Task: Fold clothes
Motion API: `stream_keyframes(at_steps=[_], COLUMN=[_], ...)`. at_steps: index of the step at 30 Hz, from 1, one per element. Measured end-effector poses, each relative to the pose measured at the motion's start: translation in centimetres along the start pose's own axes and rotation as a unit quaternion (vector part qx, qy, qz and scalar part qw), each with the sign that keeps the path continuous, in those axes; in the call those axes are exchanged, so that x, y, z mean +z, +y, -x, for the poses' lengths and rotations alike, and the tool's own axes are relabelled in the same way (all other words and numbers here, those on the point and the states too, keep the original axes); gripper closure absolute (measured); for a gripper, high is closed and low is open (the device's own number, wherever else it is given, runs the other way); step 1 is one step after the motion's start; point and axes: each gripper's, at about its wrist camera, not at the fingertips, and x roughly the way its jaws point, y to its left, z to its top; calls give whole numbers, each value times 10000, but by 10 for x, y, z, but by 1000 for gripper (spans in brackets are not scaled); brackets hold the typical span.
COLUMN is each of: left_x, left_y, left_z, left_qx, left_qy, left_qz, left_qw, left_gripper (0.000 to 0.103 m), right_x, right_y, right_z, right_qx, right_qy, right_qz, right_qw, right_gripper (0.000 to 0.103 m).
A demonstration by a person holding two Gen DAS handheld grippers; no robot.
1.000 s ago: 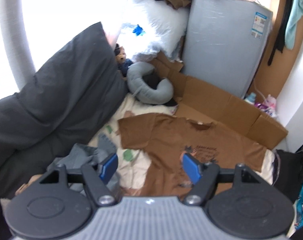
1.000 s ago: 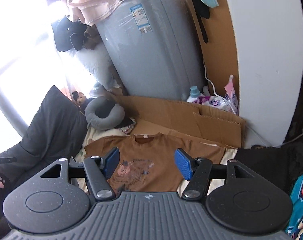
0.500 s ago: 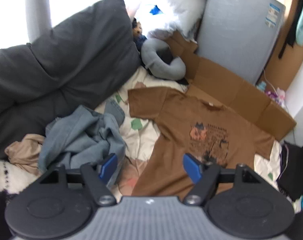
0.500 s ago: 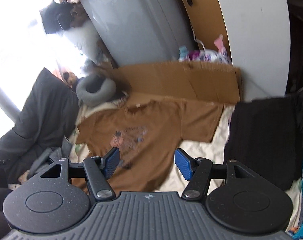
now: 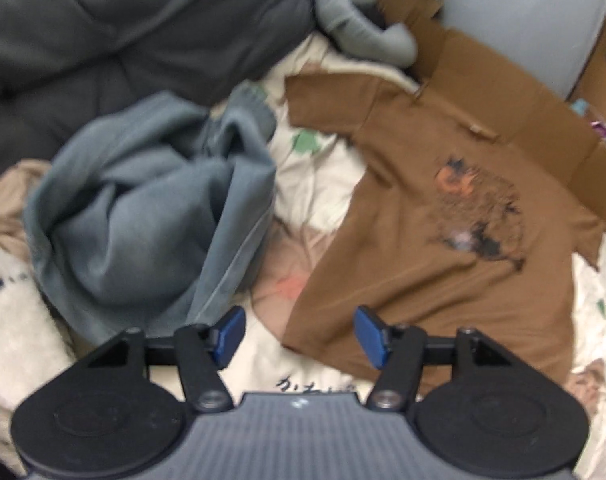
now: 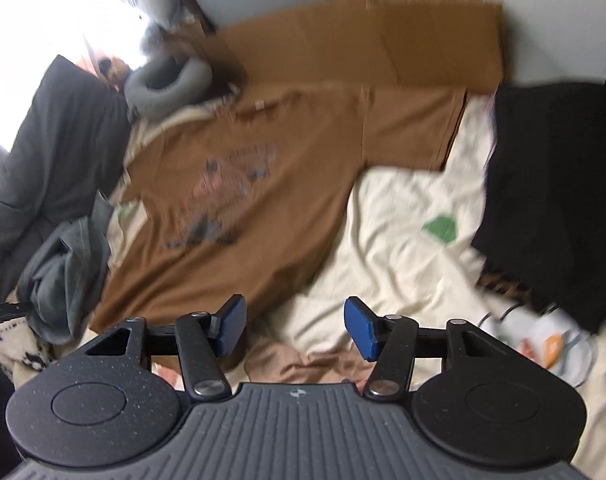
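Note:
A brown T-shirt (image 5: 435,248) with a dark print lies spread flat, front up, on a cream bedsheet (image 5: 315,184). My left gripper (image 5: 299,334) hangs open above the shirt's lower left hem corner, nothing between its blue pads. In the right wrist view the same brown T-shirt (image 6: 263,184) stretches from the middle toward the upper right. My right gripper (image 6: 295,326) is open over the cream bedsheet (image 6: 403,232), just right of the shirt's lower hem, holding nothing.
A crumpled grey-blue garment (image 5: 143,216) lies left of the shirt, with a dark grey duvet (image 5: 123,28) behind it. A grey neck pillow (image 5: 363,32) and flattened cardboard (image 6: 363,48) sit beyond the collar. A black cloth pile (image 6: 555,184) lies at the right.
Both grippers have tilted down and moved closer to the bed. The shirt now fills more of each view, and both grippers stay open.

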Motion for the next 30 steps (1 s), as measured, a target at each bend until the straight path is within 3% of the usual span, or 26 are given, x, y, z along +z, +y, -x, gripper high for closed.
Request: stream_keyframes(at_steps=[8, 16, 30], left_x=[-13, -38, -81], left_y=[-7, -44, -68], left_z=[-48, -70, -90], left_qx=[144, -234, -252], left_qy=[637, 673, 1026], left_qz=[-51, -757, -599], left_qw=[9978, 9946, 9926], left_gripper=[41, 40, 39], right_x=[-4, -27, -44], right_y=[8, 19, 51], right_z=[-78, -135, -186], right_qx=[-38, 242, 651], right_qy=[602, 681, 1012], right_qz=[-92, 56, 412], right_qw=[9981, 9974, 9919], right_gripper=[47, 47, 51])
